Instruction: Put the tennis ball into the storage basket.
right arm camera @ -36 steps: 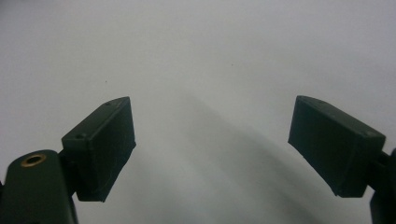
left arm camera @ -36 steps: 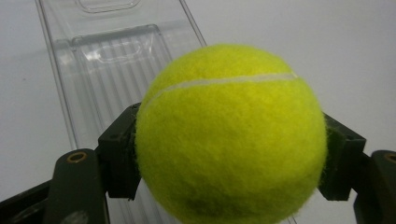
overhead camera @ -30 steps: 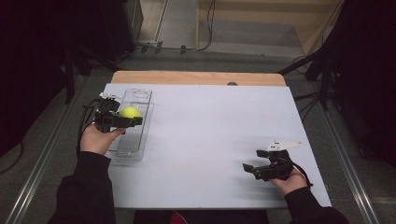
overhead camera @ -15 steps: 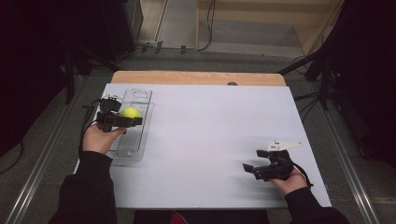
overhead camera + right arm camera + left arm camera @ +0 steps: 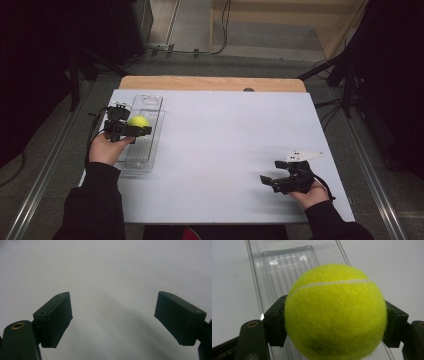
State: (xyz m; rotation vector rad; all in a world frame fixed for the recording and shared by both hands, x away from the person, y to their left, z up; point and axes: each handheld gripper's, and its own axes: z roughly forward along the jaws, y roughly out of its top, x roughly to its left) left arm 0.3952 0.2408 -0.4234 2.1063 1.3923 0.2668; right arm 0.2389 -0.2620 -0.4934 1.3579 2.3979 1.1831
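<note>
Had the tennis ball (image 5: 335, 312) pinched tight between the left gripper (image 5: 131, 128) pads, hanging right over the clear tray (image 5: 145, 150) at about 9 o'clock on the table (image 5: 225, 145), with the right gripper (image 5: 272, 181) gaping empty near 4 o'clock.

The person wears dark long sleeves (image 5: 95, 200) on both arms. Each hand-held gripper is black and blocky. The left hand-held gripper (image 5: 131, 128) has a thin black cable looping off it. The right hand-held gripper (image 5: 270, 181) carries a pale three-cornered plate (image 5: 303, 155) on top. Its black fingers (image 5: 55, 315) are flat blocks with tiny screw holes, and a small brass ring (image 5: 17, 326) sits at the joint.
</note>
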